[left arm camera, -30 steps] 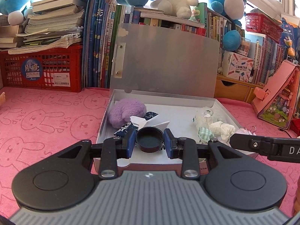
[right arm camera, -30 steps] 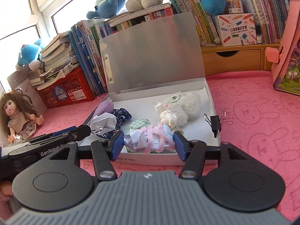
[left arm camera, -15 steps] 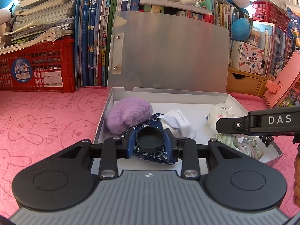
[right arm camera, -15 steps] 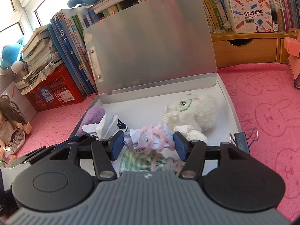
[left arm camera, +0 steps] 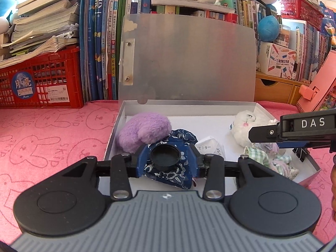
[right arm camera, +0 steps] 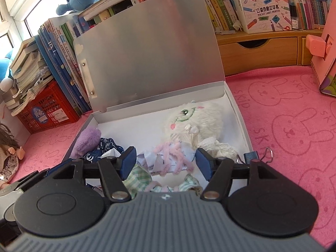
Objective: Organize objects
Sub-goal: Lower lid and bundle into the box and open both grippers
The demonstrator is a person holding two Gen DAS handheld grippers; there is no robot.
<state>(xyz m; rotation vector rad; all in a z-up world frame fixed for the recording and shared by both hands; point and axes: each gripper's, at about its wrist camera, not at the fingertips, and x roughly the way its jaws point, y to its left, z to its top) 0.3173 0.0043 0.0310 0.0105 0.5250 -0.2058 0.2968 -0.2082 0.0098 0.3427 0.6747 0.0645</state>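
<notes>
Box [left arm camera: 210, 105] sits open on the pink table, already crowded. The left gripper [left arm camera: 166, 161] is opening its jaws, the black cap [left arm camera: 164, 157] between them resting on blue cloth [left arm camera: 178, 174], from which it may roll. The right gripper [right arm camera: 166, 163] is opening too, its paper-and-yarn bundle [right arm camera: 168, 157] loose; yarn could snag a pad.

Left gripper [left arm camera: 166, 161] sits at centre frame in its own view, pointing forward and down, jaws opening, and the black cap [left arm camera: 164, 157] between its blue pads looks free of them. Right gripper [right arm camera: 166, 163] holds centre frame in its view, tilted down too, jaws opening wide, pads clear of the paper-and-yarn bundle [right arm camera: 168, 159] lying between them. Its black body pokes in at the right edge of the left view.
</notes>
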